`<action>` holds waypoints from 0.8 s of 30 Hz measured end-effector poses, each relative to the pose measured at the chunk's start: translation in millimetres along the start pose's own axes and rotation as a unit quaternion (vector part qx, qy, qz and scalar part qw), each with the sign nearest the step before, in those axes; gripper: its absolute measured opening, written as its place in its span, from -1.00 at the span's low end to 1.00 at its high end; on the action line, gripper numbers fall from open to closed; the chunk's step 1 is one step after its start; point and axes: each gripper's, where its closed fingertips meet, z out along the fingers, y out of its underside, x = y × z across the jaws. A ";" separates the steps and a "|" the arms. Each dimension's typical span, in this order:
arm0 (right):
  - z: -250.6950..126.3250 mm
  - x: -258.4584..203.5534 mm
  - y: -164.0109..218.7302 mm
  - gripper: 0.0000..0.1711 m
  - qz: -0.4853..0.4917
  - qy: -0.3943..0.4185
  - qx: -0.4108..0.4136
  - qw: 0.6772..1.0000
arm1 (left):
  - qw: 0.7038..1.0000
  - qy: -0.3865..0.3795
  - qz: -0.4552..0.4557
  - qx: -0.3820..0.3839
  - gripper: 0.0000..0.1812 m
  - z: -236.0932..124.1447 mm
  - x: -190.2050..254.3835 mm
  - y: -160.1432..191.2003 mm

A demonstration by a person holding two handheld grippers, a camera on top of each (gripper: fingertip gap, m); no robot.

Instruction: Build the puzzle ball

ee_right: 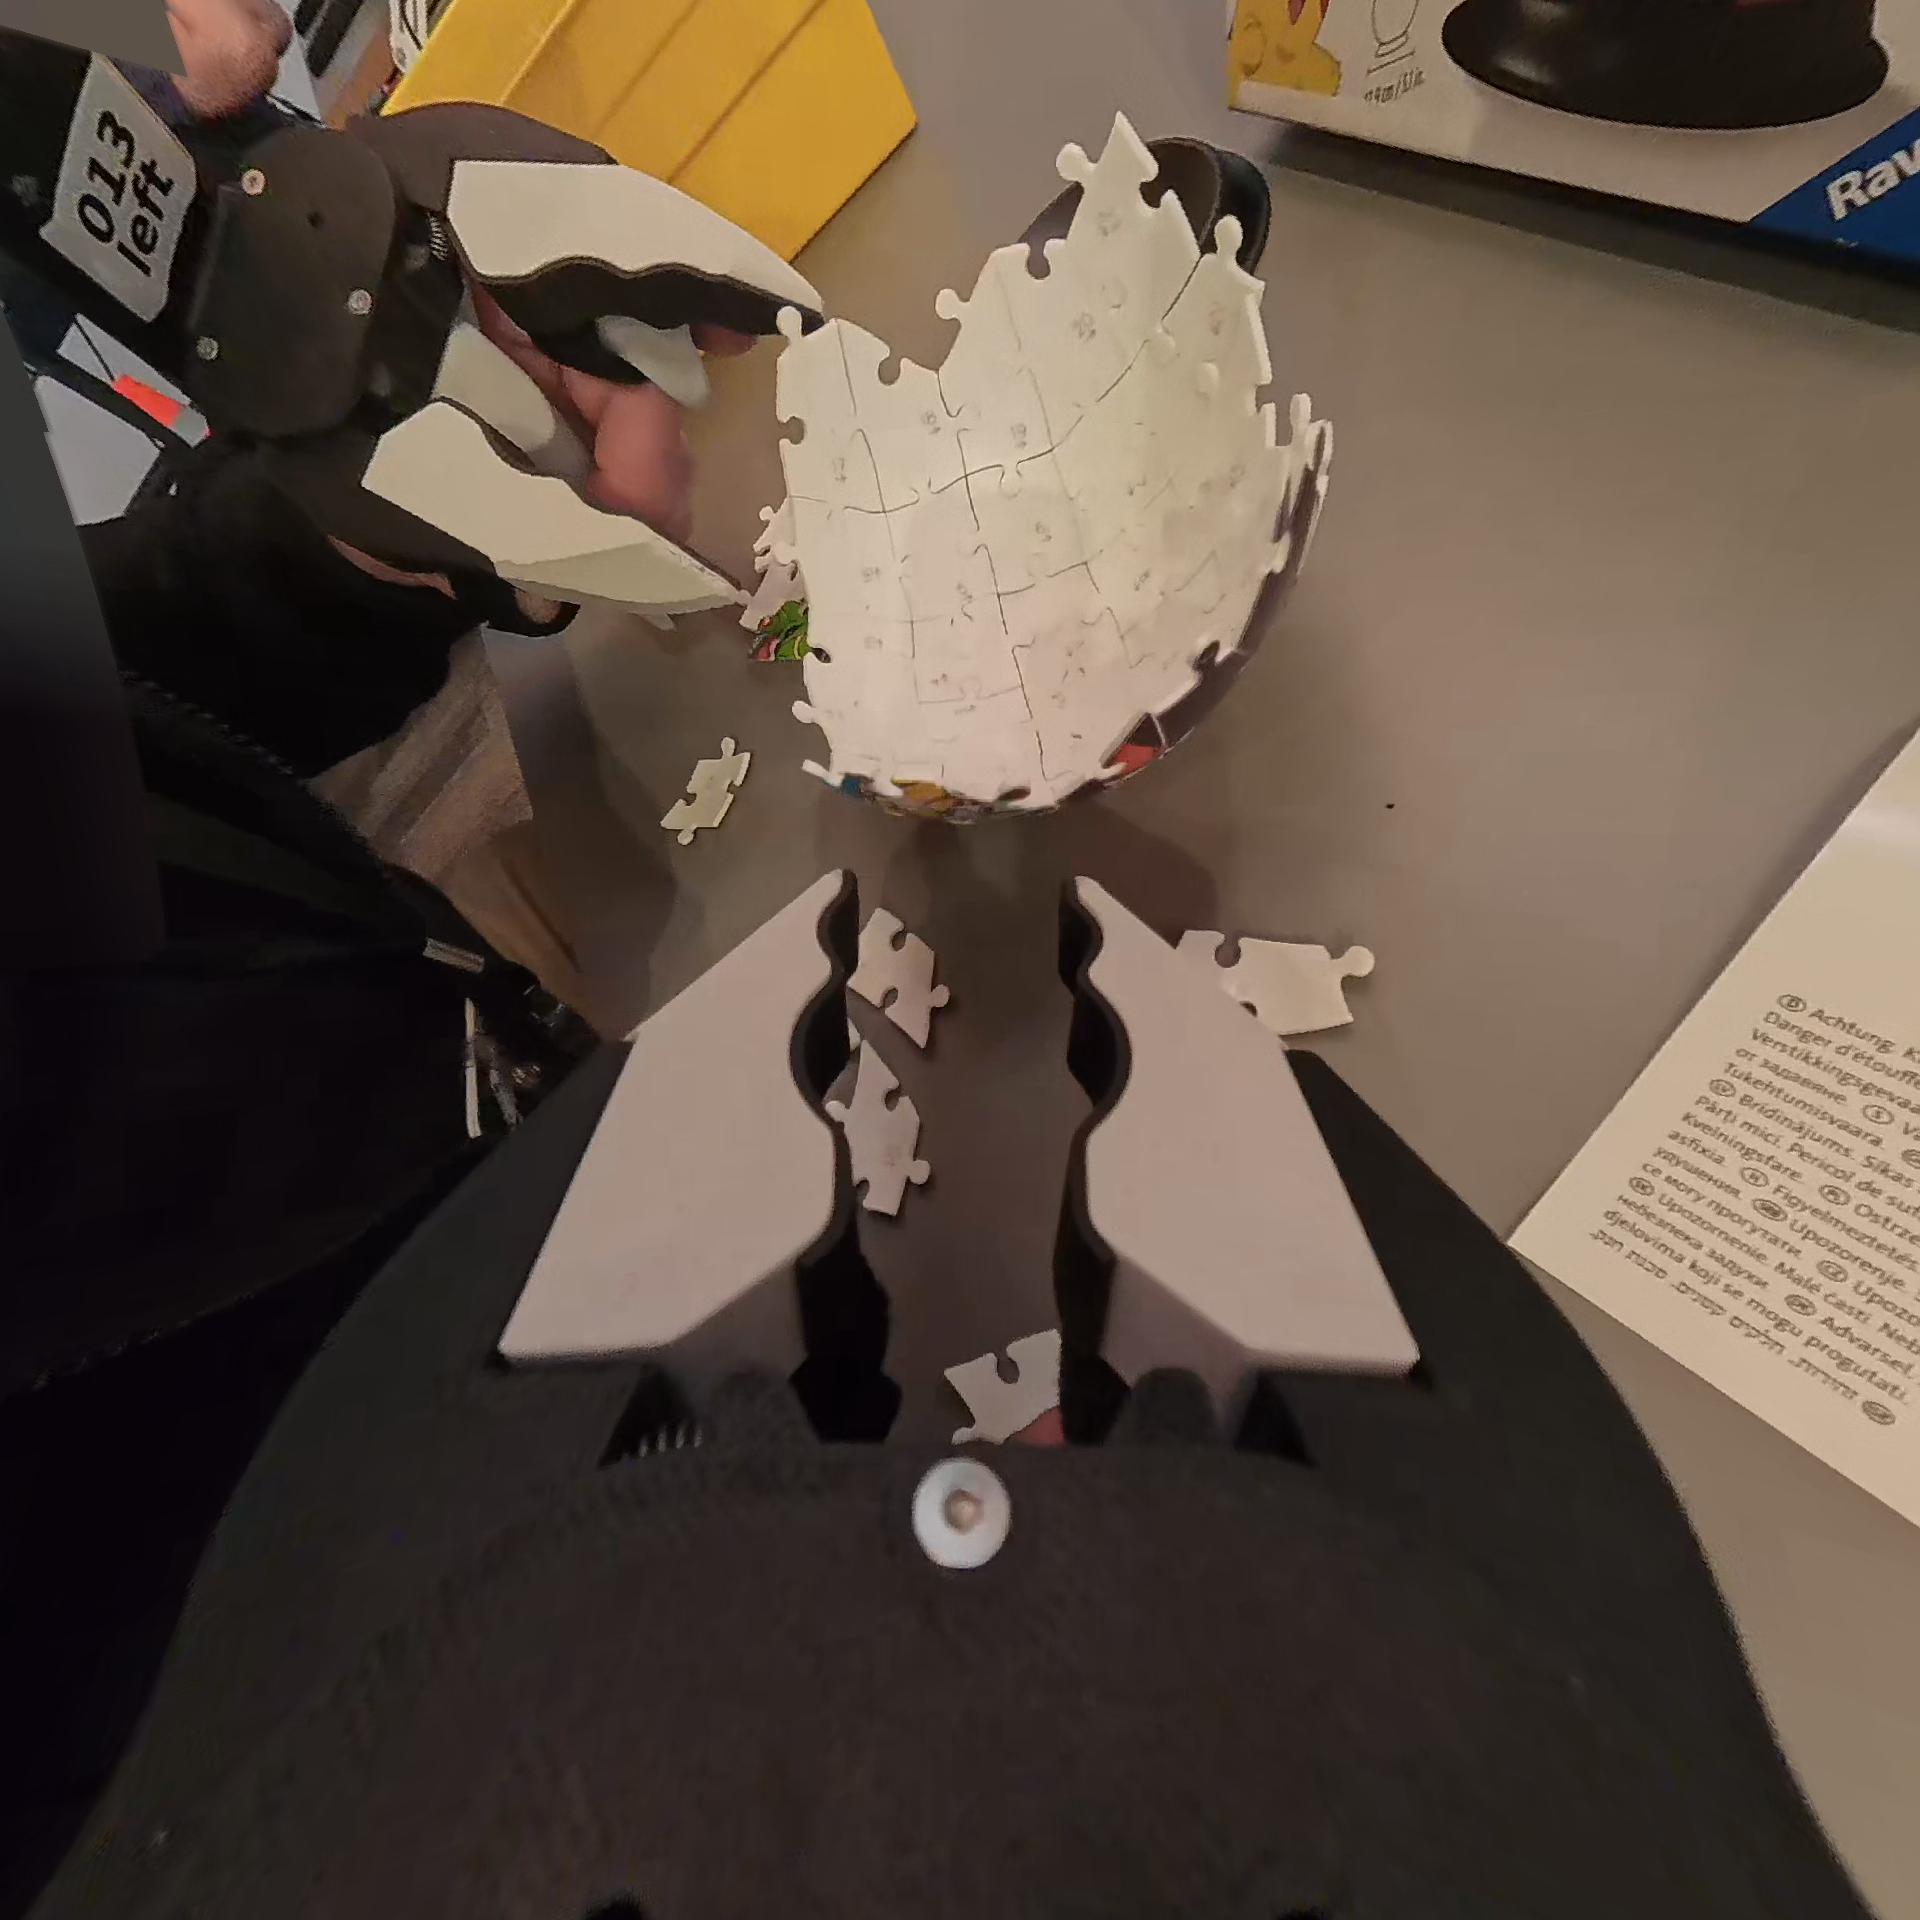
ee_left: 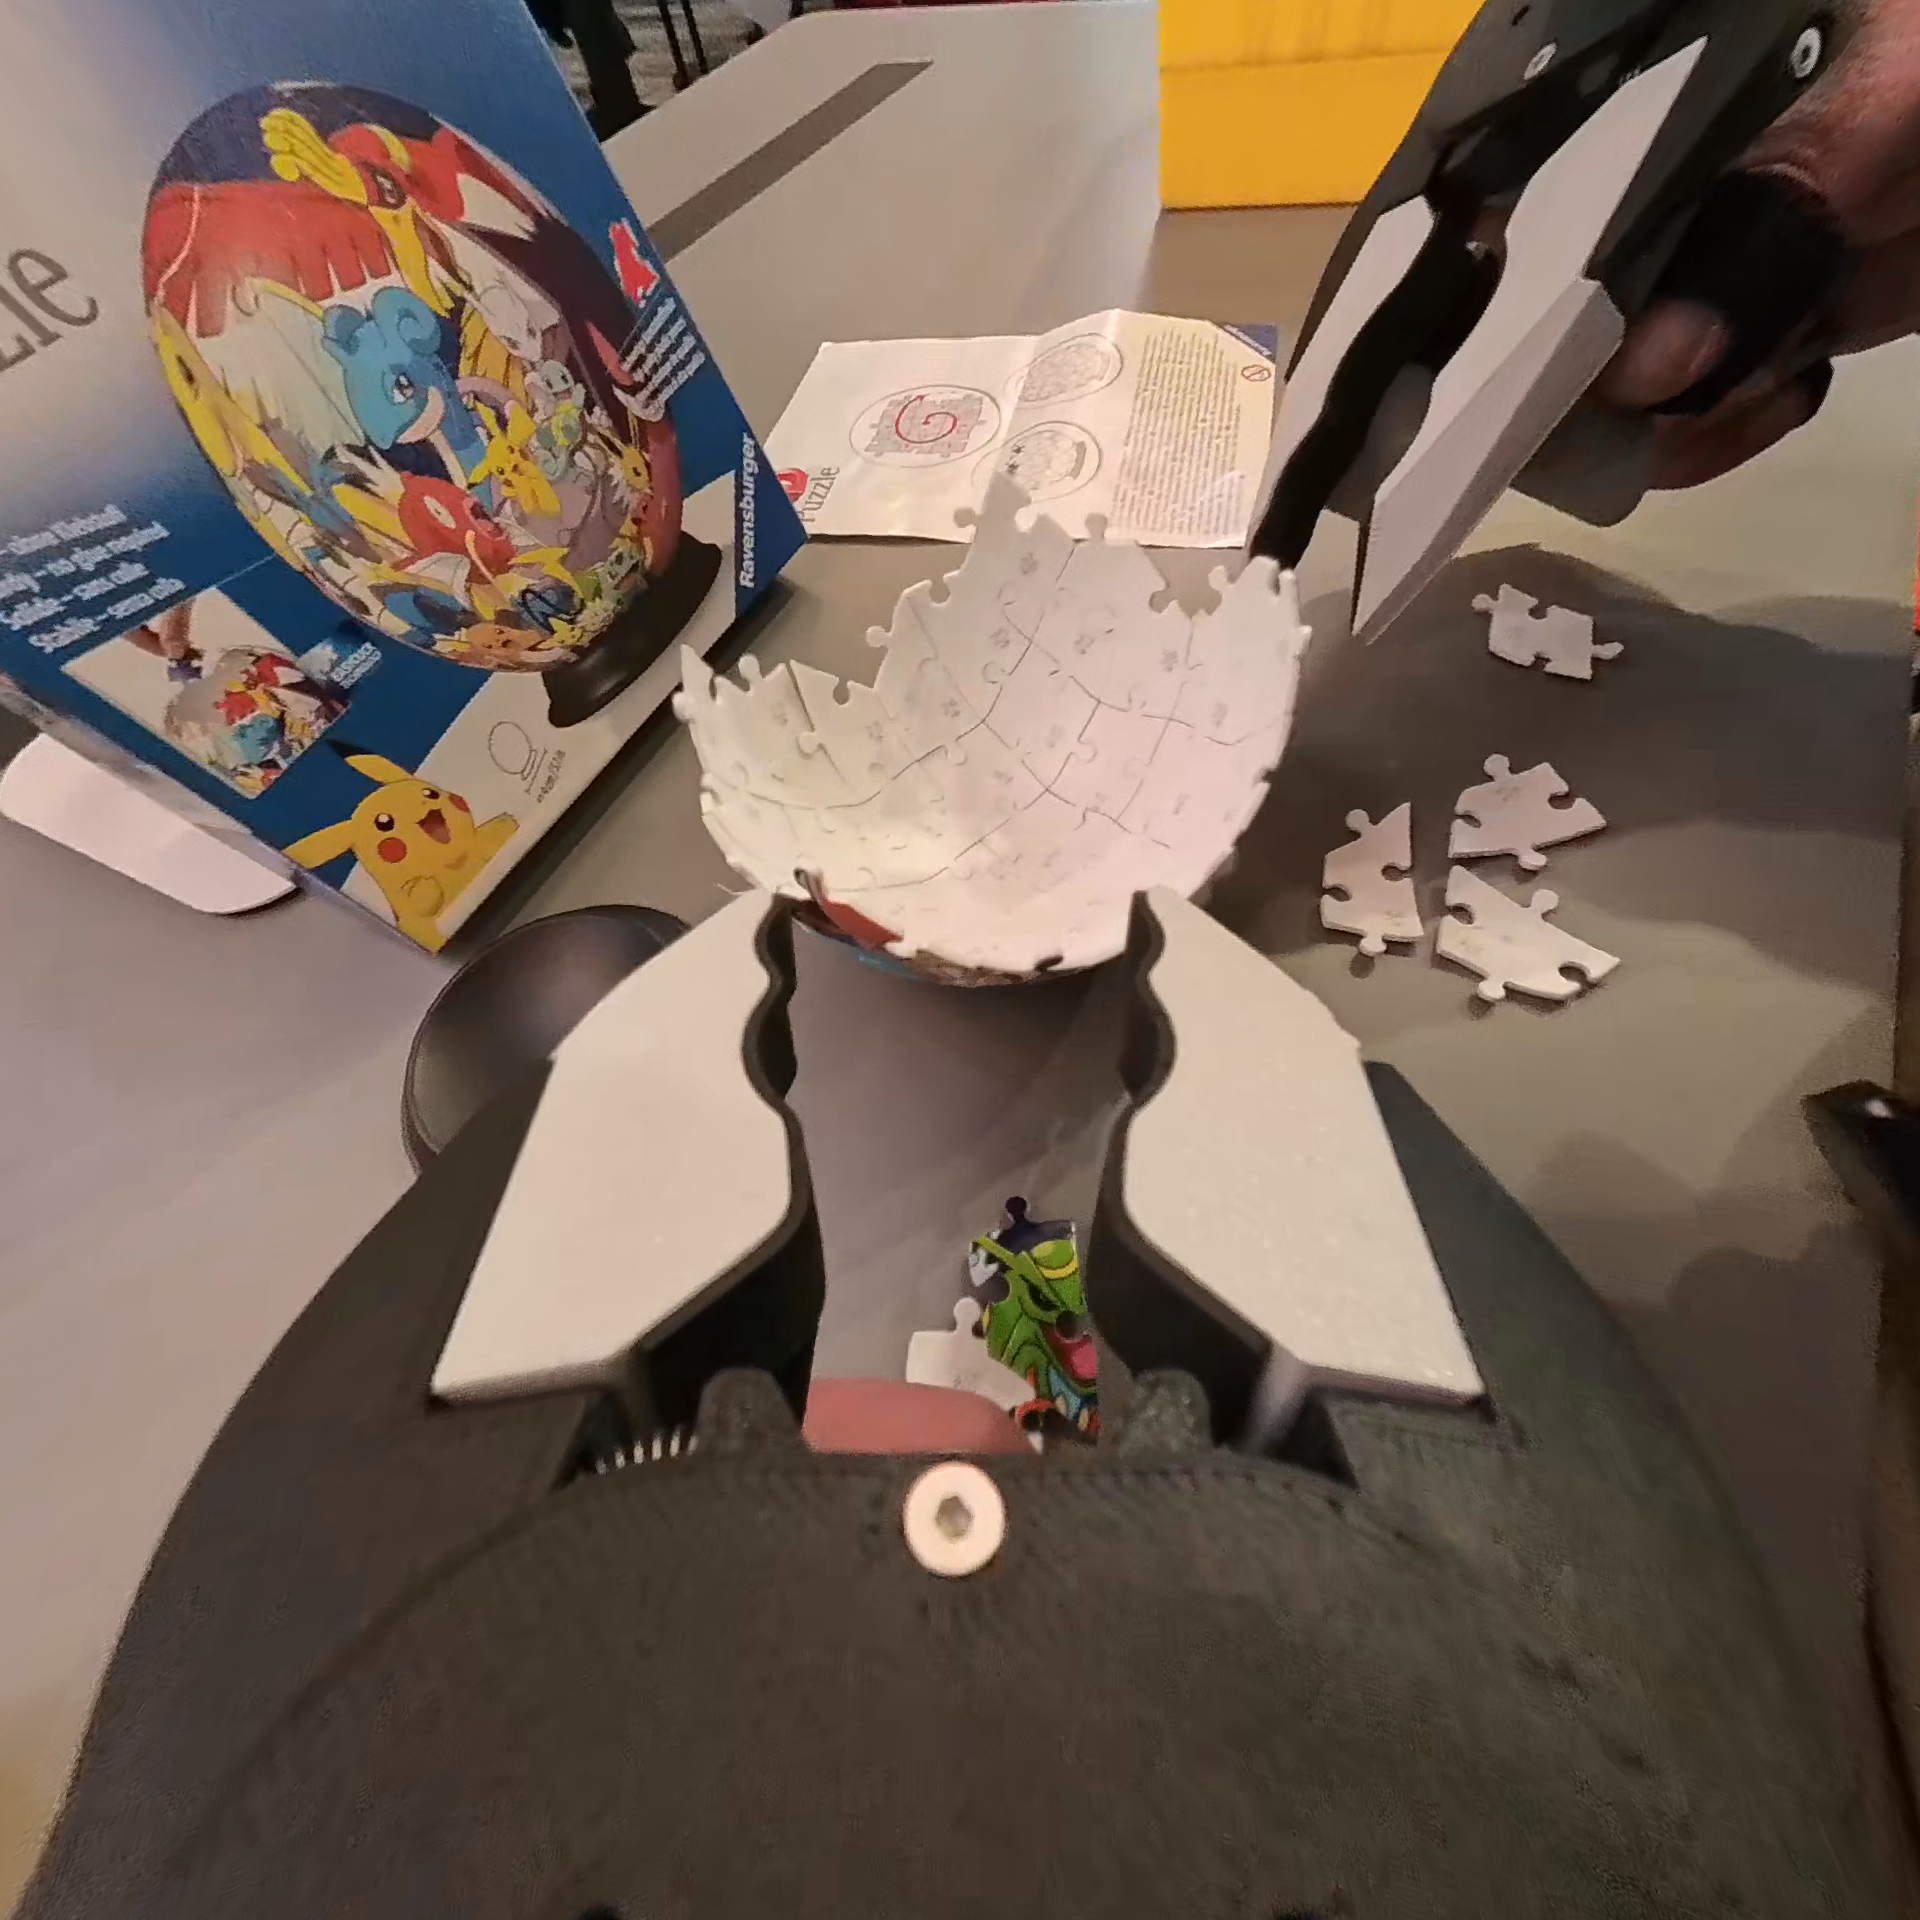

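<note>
The half-built puzzle ball [ee_left: 997, 748] is a white-lined shell with a jagged rim, tilted on the grey table; its coloured outside shows only at the bottom edge. It also shows in the right wrist view [ee_right: 1039, 540]. My left gripper [ee_left: 956, 925] is open, its fingertips at either side of the shell's near lower edge; from the right it shows [ee_right: 769, 457] against the shell's rim. My right gripper [ee_right: 961, 894] is open and empty just short of the shell, and shows [ee_left: 1320, 587] by its right rim. Loose white pieces [ee_left: 1455, 883] lie at the right.
The blue puzzle box [ee_left: 364, 468] stands at the left and an instruction sheet [ee_left: 1039, 436] lies behind the shell. A black stand [ee_right: 1236, 187] sits beyond the shell. A coloured piece [ee_left: 1039, 1309] lies under my left gripper. Loose pieces [ee_right: 899, 977] lie under my right gripper. A yellow box [ee_right: 707, 104] stands behind. The coloured piece [ee_left: 1039, 1309] sits 8 cm or so from the ends of my left fingers. My right wrist view [ee_right: 785, 627] looks at it from another angle.
</note>
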 end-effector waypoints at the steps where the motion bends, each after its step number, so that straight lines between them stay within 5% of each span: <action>1: 0.1 -0.1 0.3 -0.57 0.000 -0.002 0.000 1.000 | 1.000 0.002 0.001 -0.002 -0.33 1.1 0.9 0.6; 24: -3.6 -0.1 4.8 -0.55 0.003 -0.006 -0.007 1.000 | 0.999 0.045 0.029 0.005 -0.42 7.6 28.1 -3.6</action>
